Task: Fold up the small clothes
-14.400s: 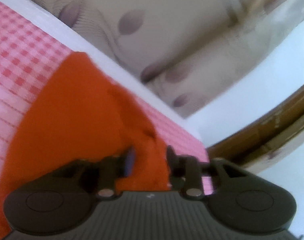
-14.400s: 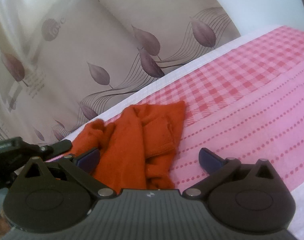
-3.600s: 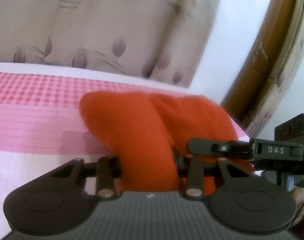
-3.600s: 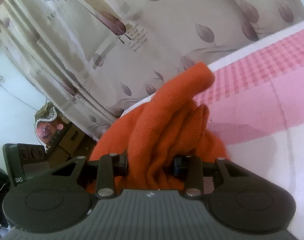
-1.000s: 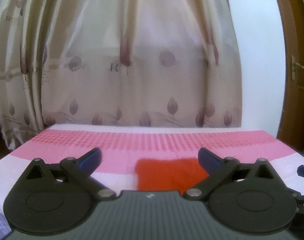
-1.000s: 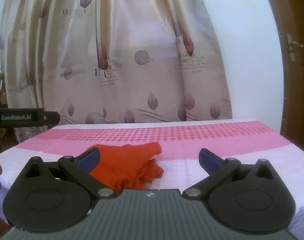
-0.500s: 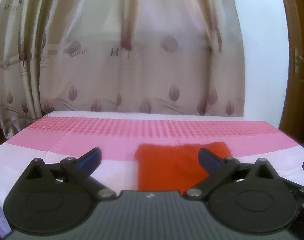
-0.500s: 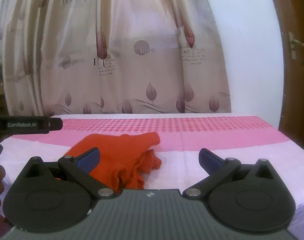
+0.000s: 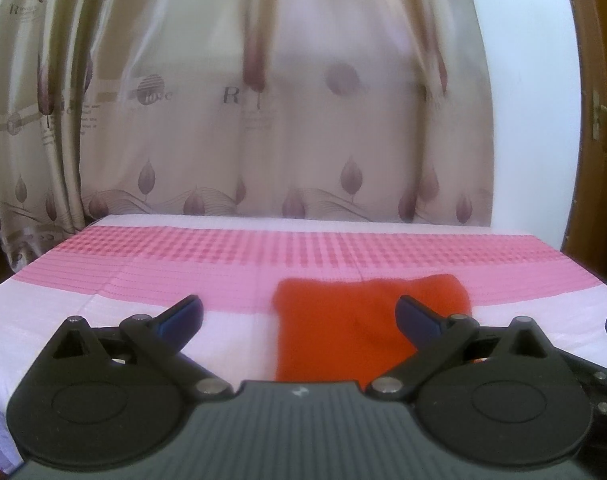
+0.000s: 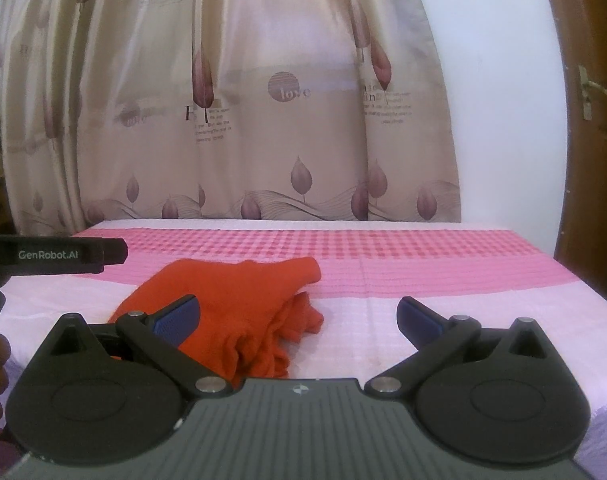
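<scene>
A folded orange knit garment (image 9: 343, 320) lies on the pink and white cloth of the table (image 9: 143, 280). In the right wrist view the orange garment (image 10: 239, 300) shows a smooth top and bunched layers at its near right edge. My left gripper (image 9: 299, 318) is open and empty, held above the table's near edge, the garment showing between its jaws. My right gripper (image 10: 299, 316) is open and empty, with the garment ahead and to its left. The left gripper's body (image 10: 55, 256) shows at the far left of the right wrist view.
A beige curtain with leaf prints (image 10: 263, 120) hangs behind the table. A white wall (image 10: 503, 100) and a brown wooden door (image 10: 591, 160) stand at the right. The table's far edge (image 9: 303, 222) runs along the curtain.
Both grippers let go of the garment earlier and drew back. Over the last second both views have shifted slightly, so the garment sits larger and nearer in view.
</scene>
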The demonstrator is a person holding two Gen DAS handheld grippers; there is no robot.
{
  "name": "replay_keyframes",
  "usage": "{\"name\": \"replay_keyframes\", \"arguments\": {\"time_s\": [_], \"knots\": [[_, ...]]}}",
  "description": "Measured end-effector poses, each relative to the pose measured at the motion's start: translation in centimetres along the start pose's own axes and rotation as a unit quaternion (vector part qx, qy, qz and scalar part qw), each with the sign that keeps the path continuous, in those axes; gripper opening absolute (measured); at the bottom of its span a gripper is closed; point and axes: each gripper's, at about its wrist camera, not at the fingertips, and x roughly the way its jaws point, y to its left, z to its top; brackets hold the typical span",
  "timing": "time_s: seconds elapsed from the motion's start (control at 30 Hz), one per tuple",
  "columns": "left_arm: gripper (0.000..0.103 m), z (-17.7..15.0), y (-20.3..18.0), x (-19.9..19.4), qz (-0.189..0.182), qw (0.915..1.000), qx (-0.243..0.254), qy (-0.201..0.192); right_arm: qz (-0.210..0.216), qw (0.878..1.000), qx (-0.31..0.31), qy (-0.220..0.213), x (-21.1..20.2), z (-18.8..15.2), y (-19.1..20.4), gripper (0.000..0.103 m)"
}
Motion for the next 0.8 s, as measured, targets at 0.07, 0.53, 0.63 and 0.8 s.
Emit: {"name": "replay_keyframes", "arguments": {"time_s": [0.07,0.53,0.63,0.8], "knots": [[0.103,-0.1,0.0,0.1,0.001,1.0,0.0,0.002,0.001,1.0,0.0,0.002,0.2,0.0,0.1,0.103],[0.103,-0.1,-0.1,1.0,-0.003,1.0,-0.002,0.009,0.0,1.0,-0.011,0.005,1.3,0.3,0.7,0.103],[0.103,-0.1,-0.1,1.2,0.003,1.0,-0.003,0.001,-0.006,1.0,-0.008,0.006,1.8,0.4,0.7,0.103],[0.103,0.0,-0.2,1.3,0.018,0.9997,0.0,-0.015,-0.023,1.0,-0.011,0.011,2.5,0.7,0.9,0.103]]}}
